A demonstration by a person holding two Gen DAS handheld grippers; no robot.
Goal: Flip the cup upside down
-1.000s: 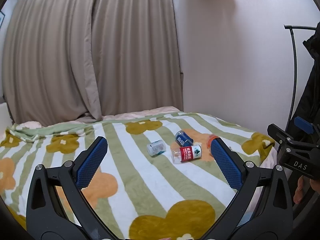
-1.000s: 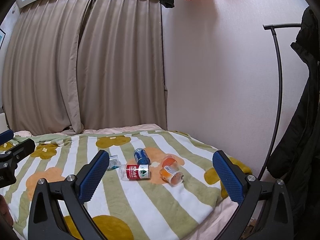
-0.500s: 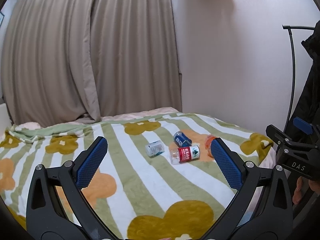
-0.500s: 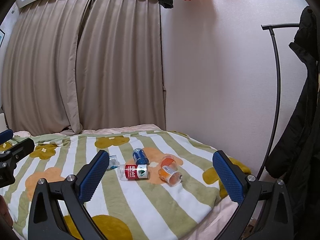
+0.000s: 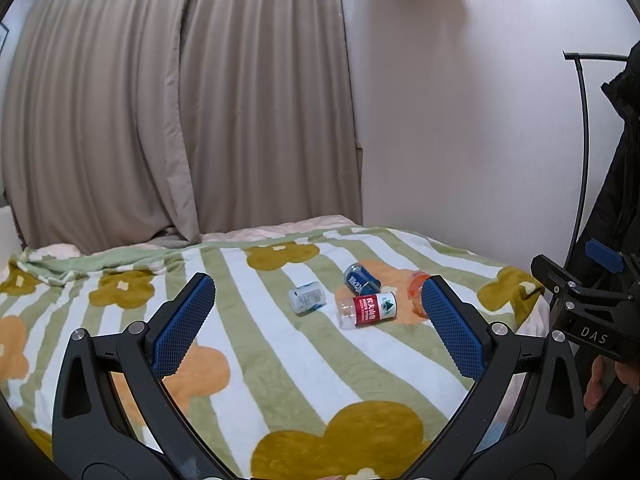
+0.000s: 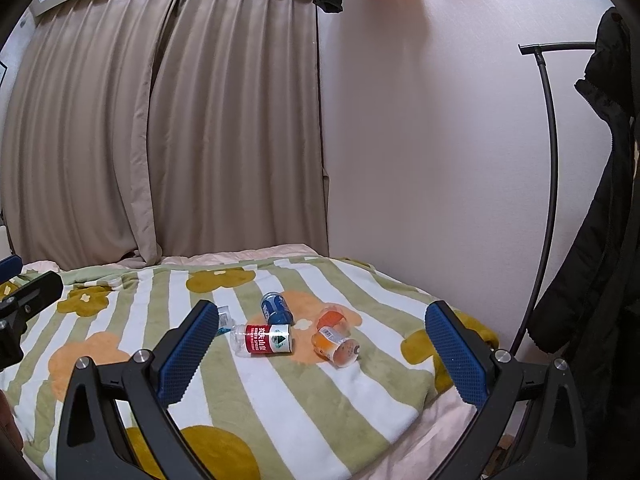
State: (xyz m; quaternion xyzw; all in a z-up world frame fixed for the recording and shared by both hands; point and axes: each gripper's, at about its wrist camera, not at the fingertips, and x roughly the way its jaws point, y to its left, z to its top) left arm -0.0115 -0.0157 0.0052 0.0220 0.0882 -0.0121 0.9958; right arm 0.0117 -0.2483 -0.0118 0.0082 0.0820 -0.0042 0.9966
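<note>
Centrally, orange cup (image 6: 335,343) lying on its side on striped floral blanket (image 6: 280,400), just right of red-labelled bottle (image 6: 264,339), left gripper (image 5: 316,312) and right gripper (image 6: 320,340) both spread wide, empty, well short of it

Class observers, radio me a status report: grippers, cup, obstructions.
Left gripper and right gripper open, empty, short of the items. Orange cups on their sides on blanket. Red-label bottle and blue can alongside.

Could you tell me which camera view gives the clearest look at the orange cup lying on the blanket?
The right wrist view: the orange cup lies on its side in full sight. In the left wrist view, the left tongs' right finger hides most of it.
</note>
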